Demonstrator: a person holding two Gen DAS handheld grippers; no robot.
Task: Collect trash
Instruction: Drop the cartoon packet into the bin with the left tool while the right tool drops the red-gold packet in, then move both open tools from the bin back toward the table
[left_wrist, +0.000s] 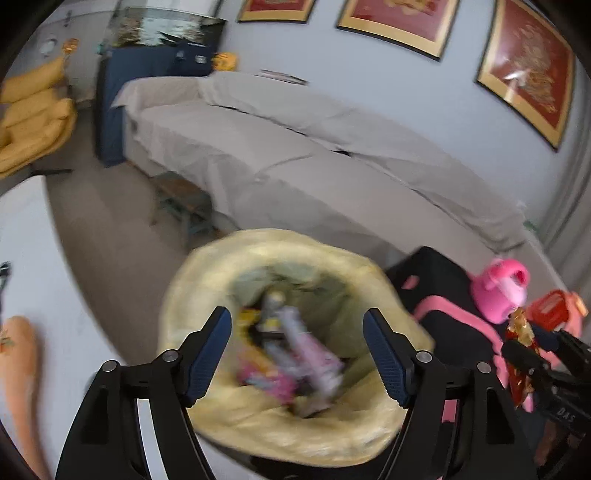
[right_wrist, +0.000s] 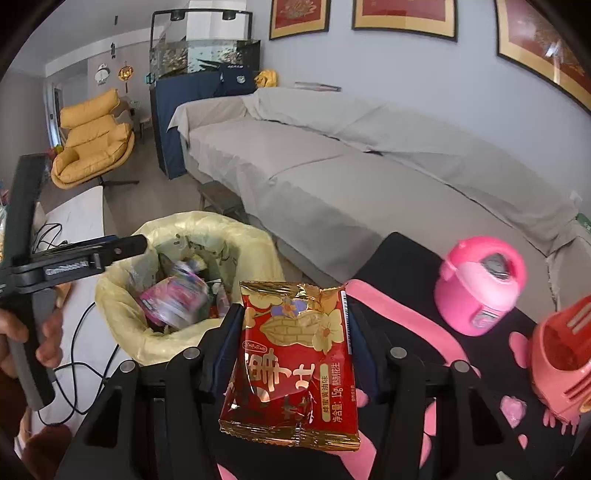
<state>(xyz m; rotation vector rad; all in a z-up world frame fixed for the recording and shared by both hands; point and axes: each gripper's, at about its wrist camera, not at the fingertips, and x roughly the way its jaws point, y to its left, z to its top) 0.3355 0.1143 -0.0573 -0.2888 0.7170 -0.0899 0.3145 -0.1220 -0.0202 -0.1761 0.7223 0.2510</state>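
Your left hand-held gripper (left_wrist: 297, 354) sits over the mouth of the bin lined with a pale yellow plastic bag (left_wrist: 229, 417); its jaws stand wide apart with nothing between the pads; blurred pink and purple wrappers (left_wrist: 295, 362) lie inside the bag below them. Your right hand-held gripper (right_wrist: 291, 332) is clamped on a red and gold foil peanut snack packet (right_wrist: 295, 362); the packet stands upright between the pads, just right of the bin and not yet over it. In the right wrist view your hand (right_wrist: 48, 332) holds the left tool's grip beside the bin. On the black table cover with pink paw prints (right_wrist: 406, 266) stand a pink toy rice cooker (right_wrist: 480, 284) and a coral plastic toy (right_wrist: 561, 350), well right of the bin. A grey covered sofa (right_wrist: 332, 155) runs along the wall behind.
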